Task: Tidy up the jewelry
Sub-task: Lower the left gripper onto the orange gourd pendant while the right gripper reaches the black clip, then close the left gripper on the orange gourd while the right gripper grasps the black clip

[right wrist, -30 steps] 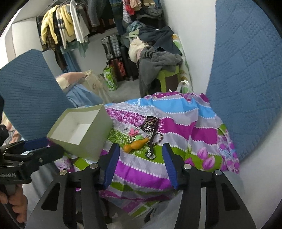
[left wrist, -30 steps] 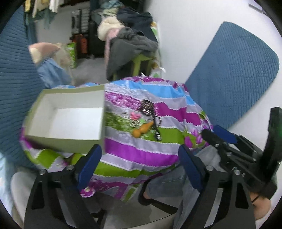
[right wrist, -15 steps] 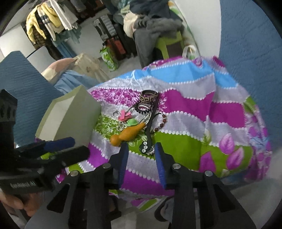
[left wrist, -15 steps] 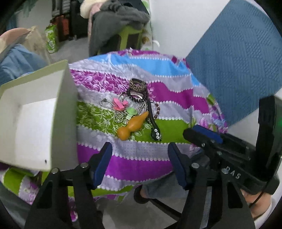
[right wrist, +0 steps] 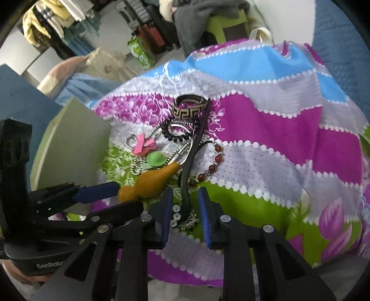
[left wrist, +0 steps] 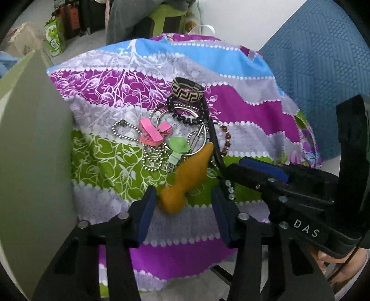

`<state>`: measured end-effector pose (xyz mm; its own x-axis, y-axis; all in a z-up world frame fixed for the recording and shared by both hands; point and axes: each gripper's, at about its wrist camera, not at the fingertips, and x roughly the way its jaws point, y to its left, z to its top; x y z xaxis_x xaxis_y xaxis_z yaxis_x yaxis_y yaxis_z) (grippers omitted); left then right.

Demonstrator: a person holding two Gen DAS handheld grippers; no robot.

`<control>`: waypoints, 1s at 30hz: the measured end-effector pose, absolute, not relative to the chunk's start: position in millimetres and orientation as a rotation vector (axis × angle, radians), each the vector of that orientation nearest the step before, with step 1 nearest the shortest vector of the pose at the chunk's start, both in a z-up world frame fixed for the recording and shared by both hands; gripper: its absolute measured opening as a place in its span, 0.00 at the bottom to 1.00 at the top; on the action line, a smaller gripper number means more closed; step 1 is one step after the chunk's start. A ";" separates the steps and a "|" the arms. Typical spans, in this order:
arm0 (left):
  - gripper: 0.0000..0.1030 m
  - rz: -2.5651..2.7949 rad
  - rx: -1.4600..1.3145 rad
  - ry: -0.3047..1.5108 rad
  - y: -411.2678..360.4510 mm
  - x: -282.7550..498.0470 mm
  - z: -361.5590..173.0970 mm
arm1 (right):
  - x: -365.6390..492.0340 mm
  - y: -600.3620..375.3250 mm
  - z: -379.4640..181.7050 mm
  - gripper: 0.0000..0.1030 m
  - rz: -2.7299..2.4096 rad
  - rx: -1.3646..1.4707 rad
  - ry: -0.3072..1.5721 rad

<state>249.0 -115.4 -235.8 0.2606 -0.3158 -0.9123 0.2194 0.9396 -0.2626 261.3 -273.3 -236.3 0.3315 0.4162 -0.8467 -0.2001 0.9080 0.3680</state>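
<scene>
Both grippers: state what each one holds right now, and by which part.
Nothing is held. The left gripper is open around the wide end of the orange felt piece; the right gripper is open around the black strap near its rhinestone end.

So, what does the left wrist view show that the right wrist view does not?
Only the left wrist view shows the right tool's DAS marking and the pink clip clearly. Only the right wrist view shows the hanging clothes and the left tool's GenRobot marking. Both show the orange piece between the open left tongs, the patterned cuff and the box.
</scene>
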 end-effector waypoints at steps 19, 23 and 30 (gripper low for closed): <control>0.28 -0.346 -0.135 1.260 -108.4 243.8 -241.3 | 252.9 -253.5 -249.1 0.06 0.418 0.089 1.204; 0.28 -0.309 -0.151 1.258 -103.7 232.8 -239.2 | 242.1 -253.1 -246.7 0.06 0.406 0.086 1.210; 0.28 -0.247 -0.186 1.258 -90.3 211.7 -235.1 | 214.4 -248.9 -242.3 0.05 0.393 0.076 1.225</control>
